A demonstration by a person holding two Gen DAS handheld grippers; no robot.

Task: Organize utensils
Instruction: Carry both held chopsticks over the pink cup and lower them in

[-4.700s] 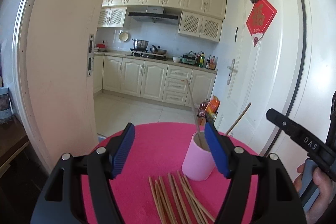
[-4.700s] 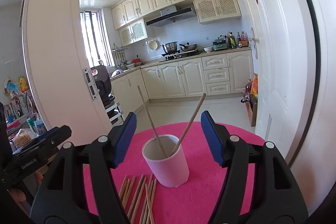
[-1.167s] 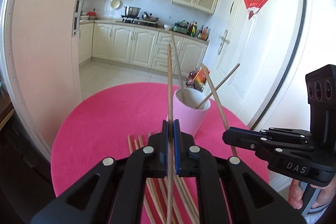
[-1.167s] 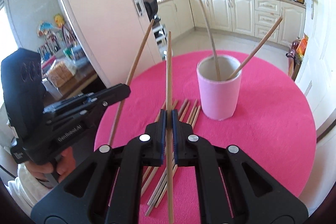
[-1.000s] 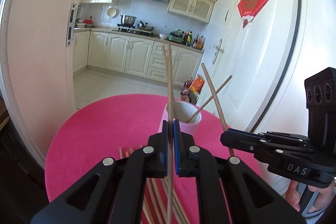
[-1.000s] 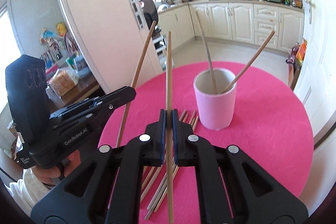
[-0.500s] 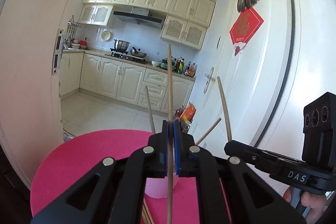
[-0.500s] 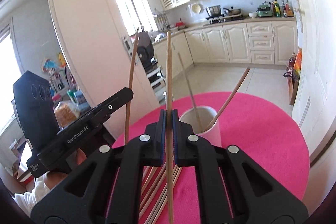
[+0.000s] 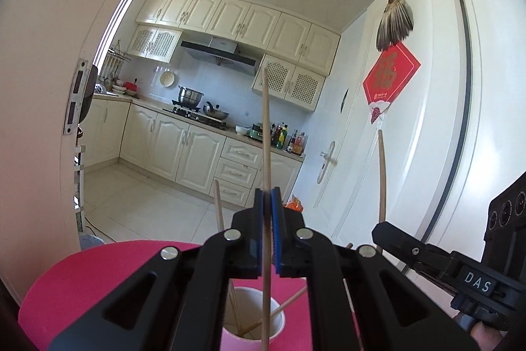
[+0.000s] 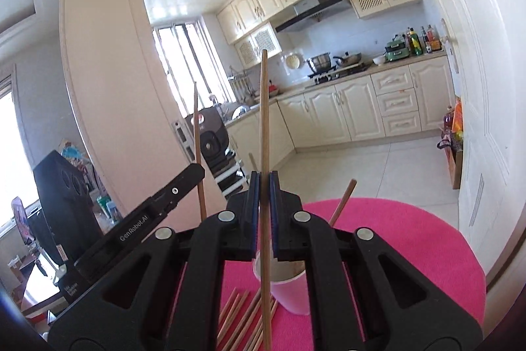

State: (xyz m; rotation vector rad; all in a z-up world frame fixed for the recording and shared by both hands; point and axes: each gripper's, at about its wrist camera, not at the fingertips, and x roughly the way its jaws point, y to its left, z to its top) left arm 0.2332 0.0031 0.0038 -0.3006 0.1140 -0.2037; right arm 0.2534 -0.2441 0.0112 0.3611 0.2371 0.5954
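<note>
Two chopsticks are pinched upright, one by each gripper (left (image 9: 267,213), right (image 10: 263,196)), above the cup (image 9: 251,314); lowering and release are called for next.

Two grippers show, the left gripper (image 9: 268,232) and the right gripper (image 10: 263,213), and each clamps one upright chopstick: the left-held chopstick (image 9: 265,137) and the right-held chopstick (image 10: 263,120). There is one pink cup (image 9: 253,331) on one round pink table (image 10: 411,252), with two chopsticks in the cup (image 9: 218,209) besides the held one that reaches over it. Loose chopsticks on the table (image 10: 243,314) lie in one bundle beside the cup, perhaps seven or eight, though the gripper arms cover part of the bundle and the count is unsure.
</note>
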